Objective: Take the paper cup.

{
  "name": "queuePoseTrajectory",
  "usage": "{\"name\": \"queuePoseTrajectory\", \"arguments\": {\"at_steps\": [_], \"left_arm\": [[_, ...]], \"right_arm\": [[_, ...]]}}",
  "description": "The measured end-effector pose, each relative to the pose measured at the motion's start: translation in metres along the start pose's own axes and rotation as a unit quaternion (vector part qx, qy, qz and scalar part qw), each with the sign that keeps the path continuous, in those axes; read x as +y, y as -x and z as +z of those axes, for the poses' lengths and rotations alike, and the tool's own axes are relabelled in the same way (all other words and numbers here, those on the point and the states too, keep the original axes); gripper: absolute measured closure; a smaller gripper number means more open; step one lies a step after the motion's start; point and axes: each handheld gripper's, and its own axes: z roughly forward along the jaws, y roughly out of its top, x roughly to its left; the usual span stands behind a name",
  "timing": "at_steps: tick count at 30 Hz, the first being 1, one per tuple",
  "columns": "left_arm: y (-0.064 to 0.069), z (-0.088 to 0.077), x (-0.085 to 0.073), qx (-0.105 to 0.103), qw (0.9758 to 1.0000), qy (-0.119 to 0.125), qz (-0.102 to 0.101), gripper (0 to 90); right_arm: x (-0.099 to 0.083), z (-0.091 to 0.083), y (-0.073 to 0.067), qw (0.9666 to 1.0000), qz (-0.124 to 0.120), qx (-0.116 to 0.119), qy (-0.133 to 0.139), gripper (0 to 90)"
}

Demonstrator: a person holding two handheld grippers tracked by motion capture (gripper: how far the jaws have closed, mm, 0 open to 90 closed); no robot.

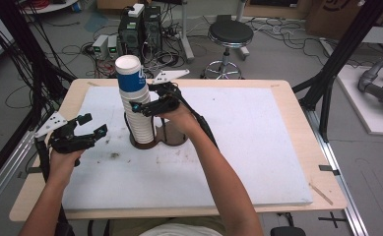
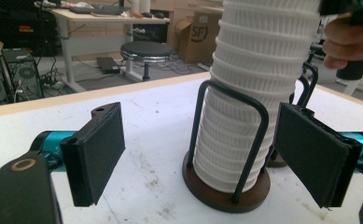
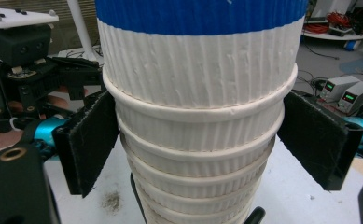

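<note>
Where the high view looks down on the white table top (image 1: 258, 147), a tall stack of ribbed white paper cups (image 1: 136, 108) rises left of the frame's centre, its topmost cup (image 1: 129, 73) banded in blue. The stack stands in a dark wire holder (image 1: 152, 140) with a round brown base (a second, matching base sits just to its right in that view). The right gripper (image 1: 147, 103) reaches in from the right of the stack, about halfway up it. In the right gripper view its two black pads stand spread at either side of the cups (image 3: 198, 140), the left pad against or very near the rims and the right pad just clear, so the jaws are apart and not clamped. The left gripper (image 1: 93, 129) hovers at the left of the high view, well apart from the stack and low over the table. In the left gripper view its jaws are wide apart with nothing between them, and the stack (image 2: 249, 107) in its holder (image 2: 226, 186) stands ahead, toward the right of the frame, the other hand (image 2: 352, 39) showing at upper right.
</note>
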Motion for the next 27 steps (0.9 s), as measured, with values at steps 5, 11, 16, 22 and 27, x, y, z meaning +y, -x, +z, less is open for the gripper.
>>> {"name": "queuePoseTrajectory", "arguments": {"at_steps": [5,11,16,22,27], "left_arm": [[0.000,-0.001,0.019,-0.009,0.9997,0.020,-0.002,16.5],[0.003,0.007,0.070,-0.048,0.9979,0.042,0.007,16.5],[0.014,0.023,0.110,-0.091,0.9947,0.039,0.029,16.3],[0.036,0.058,0.147,-0.122,0.9912,0.013,0.050,16.3],[0.047,0.080,0.162,-0.119,0.9904,-0.012,0.070,16.3]], "right_arm": [[0.000,-0.001,0.000,1.0000,0.003,0.000,0.000,14.9],[0.000,-0.001,0.000,1.0000,0.003,-0.001,-0.001,15.1],[0.000,-0.001,0.000,1.0000,0.003,-0.001,0.000,15.1],[0.001,-0.002,-0.001,1.0000,0.005,-0.001,-0.004,15.1],[0.001,-0.002,-0.001,1.0000,-0.001,-0.002,-0.006,15.1]]}}
